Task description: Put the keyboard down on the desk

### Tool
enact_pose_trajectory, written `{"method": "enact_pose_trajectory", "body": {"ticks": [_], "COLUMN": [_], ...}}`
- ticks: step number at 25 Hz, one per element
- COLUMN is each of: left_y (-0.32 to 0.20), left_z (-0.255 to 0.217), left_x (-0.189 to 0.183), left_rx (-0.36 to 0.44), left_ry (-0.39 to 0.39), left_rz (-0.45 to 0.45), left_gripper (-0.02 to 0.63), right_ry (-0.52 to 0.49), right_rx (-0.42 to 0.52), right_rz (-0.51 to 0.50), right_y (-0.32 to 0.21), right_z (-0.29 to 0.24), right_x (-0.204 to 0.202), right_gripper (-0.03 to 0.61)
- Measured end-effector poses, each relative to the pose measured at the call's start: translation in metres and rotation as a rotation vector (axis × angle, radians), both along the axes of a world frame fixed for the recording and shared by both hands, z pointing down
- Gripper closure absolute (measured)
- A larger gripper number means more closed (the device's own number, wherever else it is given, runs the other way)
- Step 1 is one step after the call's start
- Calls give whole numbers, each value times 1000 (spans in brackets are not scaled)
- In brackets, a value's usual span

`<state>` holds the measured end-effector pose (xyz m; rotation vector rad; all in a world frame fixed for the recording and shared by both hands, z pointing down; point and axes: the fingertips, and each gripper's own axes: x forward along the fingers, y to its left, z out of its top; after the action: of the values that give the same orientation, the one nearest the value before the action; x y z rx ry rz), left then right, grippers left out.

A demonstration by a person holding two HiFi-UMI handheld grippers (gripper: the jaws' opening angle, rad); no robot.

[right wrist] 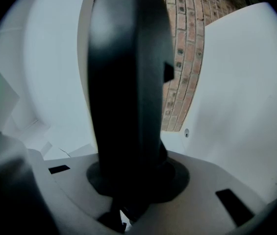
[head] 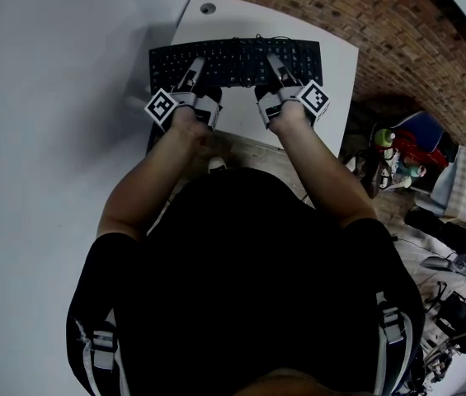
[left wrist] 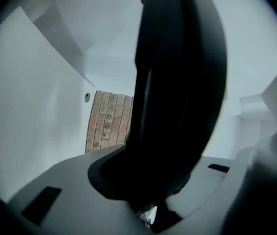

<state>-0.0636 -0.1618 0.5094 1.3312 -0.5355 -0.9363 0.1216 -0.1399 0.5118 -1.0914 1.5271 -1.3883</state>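
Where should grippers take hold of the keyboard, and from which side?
Grip the keyboard by its near long edge, from the person's side, left gripper and right gripper spaced apart: it is wide, thin and flat; spread grips should keep it level.

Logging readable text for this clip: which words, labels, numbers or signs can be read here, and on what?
No text can be read.
keyboard: key legends too small to read.
cube on the left gripper: black-and-white square pattern, no letters.
cube on the right gripper: the same, no letters.
clutter at the right edge: too small to show print.
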Motion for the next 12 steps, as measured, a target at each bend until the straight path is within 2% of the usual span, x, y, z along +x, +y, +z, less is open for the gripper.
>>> {"method": "enact_pose_trajectory", "body": {"ticks": [12], "left_y": [-1], "left_z": [-1], "left_x": [-1], "left_rx": [3], "left_ry": [-9], "left_rz": [17], "left_gripper": [531], "right_ry": [-25], "right_rx": [-2], "right_rz": [18], "right_y": [2], "right_z": [-7], "right_x": [-6], "right_gripper": [476]}}
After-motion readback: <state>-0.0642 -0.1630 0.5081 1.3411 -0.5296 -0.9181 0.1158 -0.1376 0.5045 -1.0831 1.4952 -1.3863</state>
